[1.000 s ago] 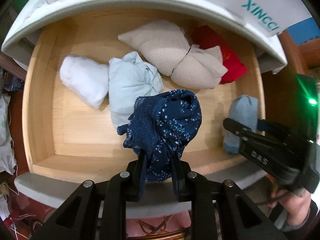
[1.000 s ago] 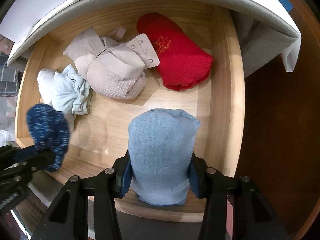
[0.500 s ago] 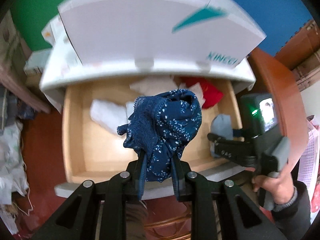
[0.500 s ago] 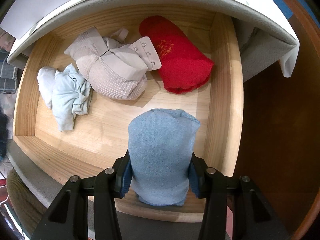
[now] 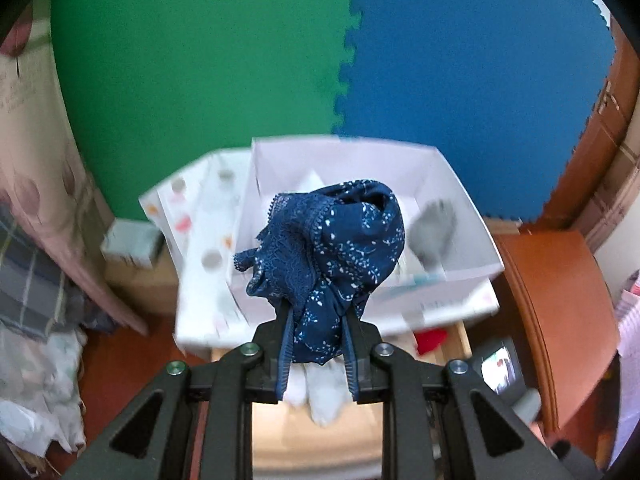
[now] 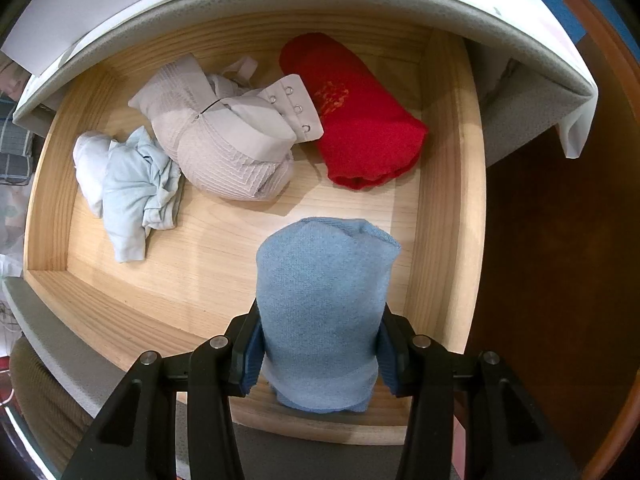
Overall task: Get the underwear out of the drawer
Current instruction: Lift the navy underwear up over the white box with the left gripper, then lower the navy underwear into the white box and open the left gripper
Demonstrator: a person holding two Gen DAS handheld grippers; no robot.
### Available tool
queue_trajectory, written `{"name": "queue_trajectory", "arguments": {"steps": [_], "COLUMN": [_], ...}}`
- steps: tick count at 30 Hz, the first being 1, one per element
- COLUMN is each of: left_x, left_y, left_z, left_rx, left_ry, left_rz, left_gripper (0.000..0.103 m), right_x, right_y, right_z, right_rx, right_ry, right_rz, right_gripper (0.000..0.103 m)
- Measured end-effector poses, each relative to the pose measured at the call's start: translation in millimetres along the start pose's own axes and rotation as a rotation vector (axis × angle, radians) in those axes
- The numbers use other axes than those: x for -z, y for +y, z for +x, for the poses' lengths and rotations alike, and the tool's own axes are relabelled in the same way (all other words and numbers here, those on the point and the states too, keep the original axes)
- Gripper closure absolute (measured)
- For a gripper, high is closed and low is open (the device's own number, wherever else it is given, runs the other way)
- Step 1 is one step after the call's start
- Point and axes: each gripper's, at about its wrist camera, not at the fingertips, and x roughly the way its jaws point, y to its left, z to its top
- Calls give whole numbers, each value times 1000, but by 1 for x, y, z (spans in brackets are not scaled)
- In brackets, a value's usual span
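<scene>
Drawer (image 6: 448,184) of pale wood fills the right wrist view and holds five bundles: one white, one pale blue, one beige bra, one red roll, and a blue knit roll (image 6: 324,316) standing upright at lower centre, clamped by the right gripper (image 6: 320,356). No writing is readable. Left gripper (image 5: 316,344), frame centre, pinches one navy floral underwear (image 5: 328,248), bunched upward, before a white box (image 5: 452,184).

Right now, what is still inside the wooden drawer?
In the drawer: a red roll, a beige bra, a pale blue garment, a white piece, and the blue roll clamped by the right gripper. The floor beneath them is hidden.
</scene>
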Motion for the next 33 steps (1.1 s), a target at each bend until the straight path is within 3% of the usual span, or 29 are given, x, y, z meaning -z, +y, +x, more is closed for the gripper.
{"name": "queue_trajectory", "arguments": {"steps": [5, 13, 21, 29, 33], "left_x": [-32, -59, -54, -48, -49], "left_y": [1, -1, -7, -6, -2], "left_z": [17, 71, 120, 135, 130], "left_rx": [-40, -86, -119, -142, -156], "left_ry": [-53, -16, 70, 109, 105], "left_rz": [15, 47, 81, 49, 32], "left_gripper": [81, 81, 81, 77, 64], "right_x": [1, 1, 1, -1, -2], "right_y": [1, 1, -1, -1, 0], "right_z": [-1, 1, 1, 1, 2], "right_rx": [4, 6, 1, 0, 2], "right_ry": [-3, -4, 1, 2, 3], "right_rz": [1, 5, 7, 2, 2], "right_gripper": [59, 59, 59, 59, 59]}}
